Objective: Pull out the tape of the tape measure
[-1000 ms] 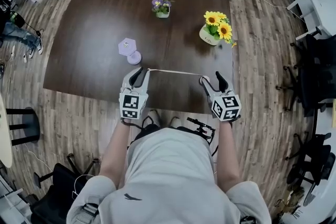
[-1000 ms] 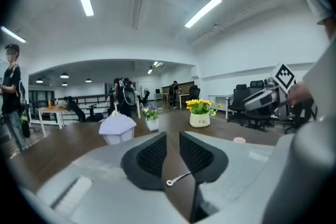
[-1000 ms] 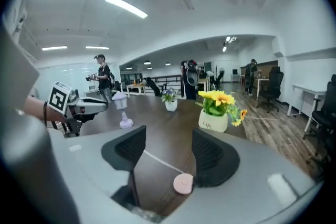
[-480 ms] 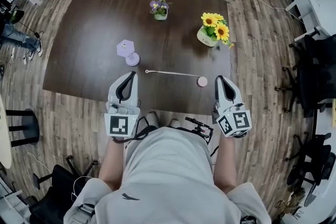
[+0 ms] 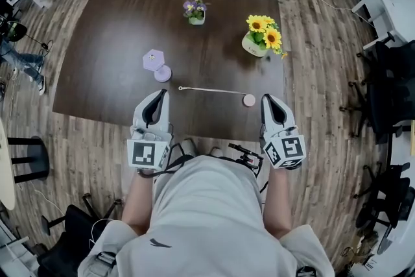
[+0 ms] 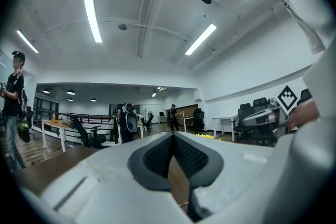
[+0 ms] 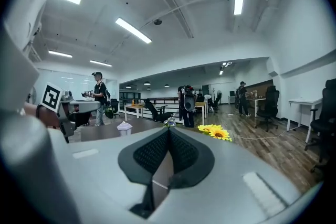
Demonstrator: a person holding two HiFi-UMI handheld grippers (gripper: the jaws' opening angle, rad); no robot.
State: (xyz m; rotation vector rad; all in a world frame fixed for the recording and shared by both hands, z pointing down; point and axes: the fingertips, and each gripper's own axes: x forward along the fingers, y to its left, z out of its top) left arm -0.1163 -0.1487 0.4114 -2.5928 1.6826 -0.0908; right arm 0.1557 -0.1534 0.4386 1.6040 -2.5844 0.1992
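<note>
Near the front edge of the desk, toward its right corner, the tape measure lies flat. Its tape is drawn out leftward along the surface. The left gripper and right gripper are held above that edge, one by each end, clear of it. Both have jaws closed tip to tip, holding nothing.
</note>
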